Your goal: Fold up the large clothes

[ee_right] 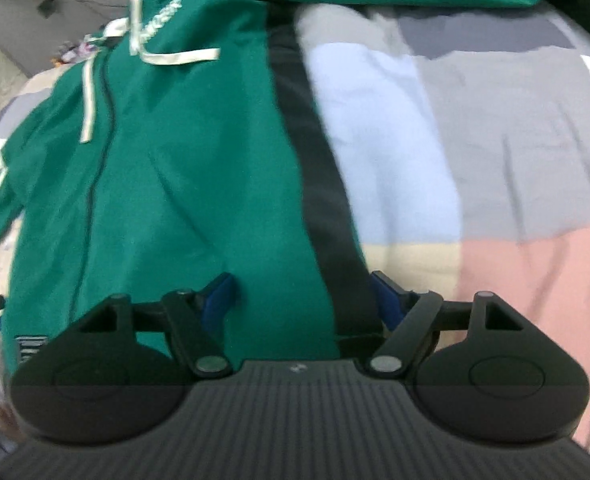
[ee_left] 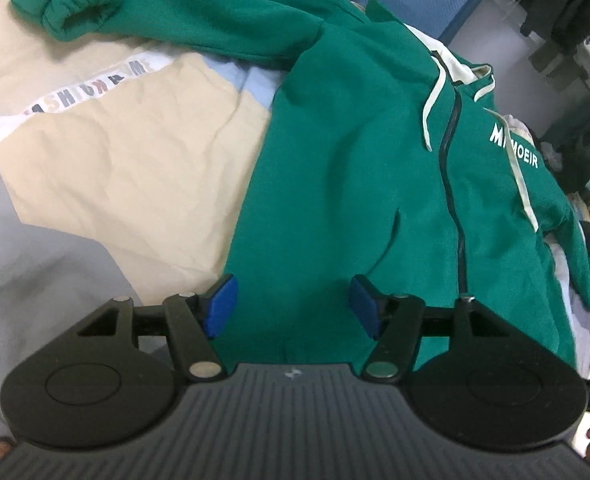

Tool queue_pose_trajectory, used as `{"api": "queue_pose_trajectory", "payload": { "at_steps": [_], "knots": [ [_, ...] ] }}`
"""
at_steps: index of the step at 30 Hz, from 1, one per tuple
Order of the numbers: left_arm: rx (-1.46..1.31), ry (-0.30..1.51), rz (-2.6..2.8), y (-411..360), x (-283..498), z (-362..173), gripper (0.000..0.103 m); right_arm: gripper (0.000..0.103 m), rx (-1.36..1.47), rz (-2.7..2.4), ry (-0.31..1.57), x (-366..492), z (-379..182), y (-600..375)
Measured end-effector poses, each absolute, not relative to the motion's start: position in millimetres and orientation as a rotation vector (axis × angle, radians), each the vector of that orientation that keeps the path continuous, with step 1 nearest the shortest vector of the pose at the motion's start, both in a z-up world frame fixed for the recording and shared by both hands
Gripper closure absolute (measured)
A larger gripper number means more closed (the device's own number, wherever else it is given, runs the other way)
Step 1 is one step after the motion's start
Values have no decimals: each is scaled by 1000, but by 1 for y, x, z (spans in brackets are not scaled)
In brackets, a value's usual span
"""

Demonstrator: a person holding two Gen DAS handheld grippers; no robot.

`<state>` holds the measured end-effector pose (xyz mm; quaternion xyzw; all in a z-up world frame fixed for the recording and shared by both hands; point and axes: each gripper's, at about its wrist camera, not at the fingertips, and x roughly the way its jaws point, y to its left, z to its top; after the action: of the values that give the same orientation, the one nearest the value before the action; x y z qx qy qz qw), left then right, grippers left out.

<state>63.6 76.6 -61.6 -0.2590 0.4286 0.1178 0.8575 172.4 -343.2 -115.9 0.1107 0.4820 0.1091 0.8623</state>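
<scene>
Evidently I had both tools low over the green hoodie (ee_left: 335, 184) – spread on the patchwork bedspread (ee_left: 127, 168) – my left gripper (ee_left: 291, 306) and right gripper (ee_right: 303, 300) gaped, clamping nothing, framing its bottom hem at lower centre, probably for a 2-corner lift.

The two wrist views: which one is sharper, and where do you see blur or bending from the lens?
Left wrist view: sharp; the white lettering on the green hoodie reads clearly, though the fisheye curves the scene toward the edges. Right wrist view: softer, with smeared blur on the hoodie's black side stripe and the patchwork bedcover; corners go dark.
</scene>
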Motion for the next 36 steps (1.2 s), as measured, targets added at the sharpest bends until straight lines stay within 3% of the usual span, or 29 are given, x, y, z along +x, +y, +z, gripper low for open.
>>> {"api": "queue_pose_trajectory", "payload": {
  "at_steps": [9,13,22,25,27,30,34,36],
  "knots": [
    [-516,905,273,74,68,-64,34,27,277,489,913,163,-95,-322],
    [-557,923,282,79,68,-69,29,27,218,483,930,164,-97,-311],
    [-618,906,209,74,65,-72,29,29,109,345,995,166,-114,-305],
    [-618,893,172,67,65,-71,29,37,78,316,1004,167,-117,-304],
    [-650,884,164,68,62,-73,29,54,75,309,1005,168,-118,-306],
    [-658,872,152,70,62,-76,29,72,20,307,982,165,-114,-302],
    [-624,868,144,65,64,-83,29,88,-39,304,949,160,-107,-295],
    [-617,864,142,64,62,-83,34,89,-73,275,924,159,-105,-294]
  ]
}}
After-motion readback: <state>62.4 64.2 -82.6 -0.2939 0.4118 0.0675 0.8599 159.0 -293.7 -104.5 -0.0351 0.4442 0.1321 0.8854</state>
